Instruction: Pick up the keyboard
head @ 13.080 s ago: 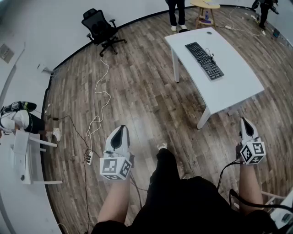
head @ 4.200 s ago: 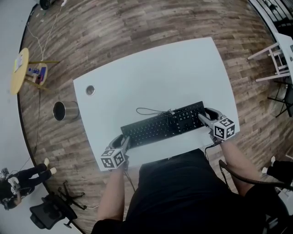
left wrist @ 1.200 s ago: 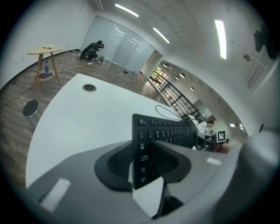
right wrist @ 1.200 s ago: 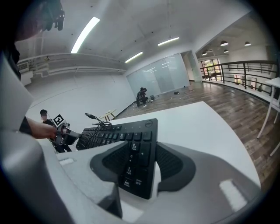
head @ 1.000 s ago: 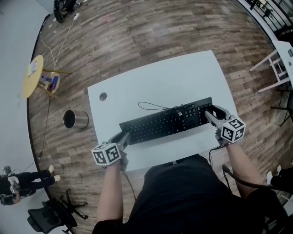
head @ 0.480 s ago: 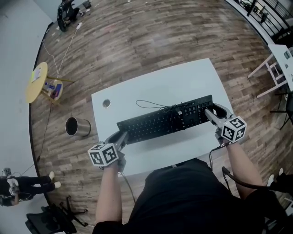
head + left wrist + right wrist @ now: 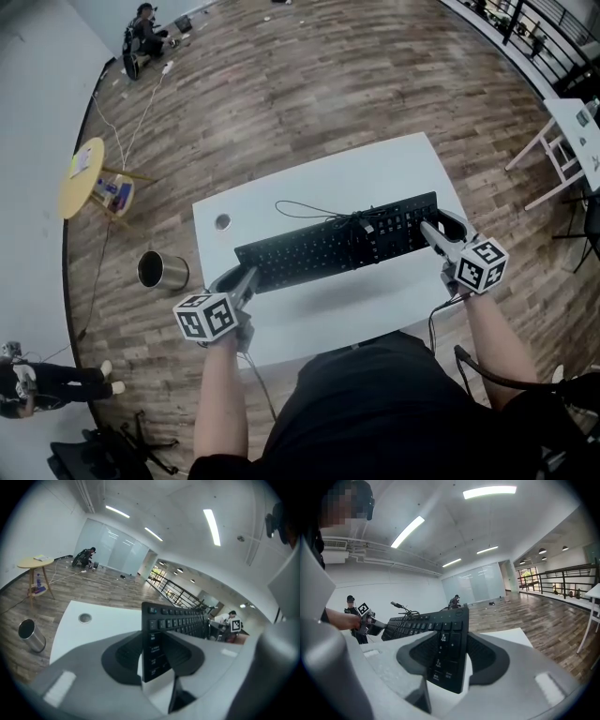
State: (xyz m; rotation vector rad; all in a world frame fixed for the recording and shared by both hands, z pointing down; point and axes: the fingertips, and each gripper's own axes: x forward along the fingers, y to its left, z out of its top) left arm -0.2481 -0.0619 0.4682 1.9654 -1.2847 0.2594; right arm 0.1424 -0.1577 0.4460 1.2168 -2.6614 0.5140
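A black keyboard (image 7: 337,242) with a coiled cable on top hangs in the air above the white table (image 7: 309,192), casting a shadow on it. My left gripper (image 7: 242,279) is shut on its left end, which shows between the jaws in the left gripper view as the keyboard (image 7: 152,648). My right gripper (image 7: 435,234) is shut on the right end; the right gripper view has that end of the keyboard (image 7: 445,656) clamped between the pads.
A metal bin (image 7: 161,270) stands on the wood floor left of the table. A round yellow side table (image 7: 82,175) is further left. A white stool (image 7: 562,141) stands at the right. The table has a round cable hole (image 7: 222,222).
Both grippers have lifted the keyboard higher off the table; its shadow has separated further from it. The grip on both ends is unchanged.
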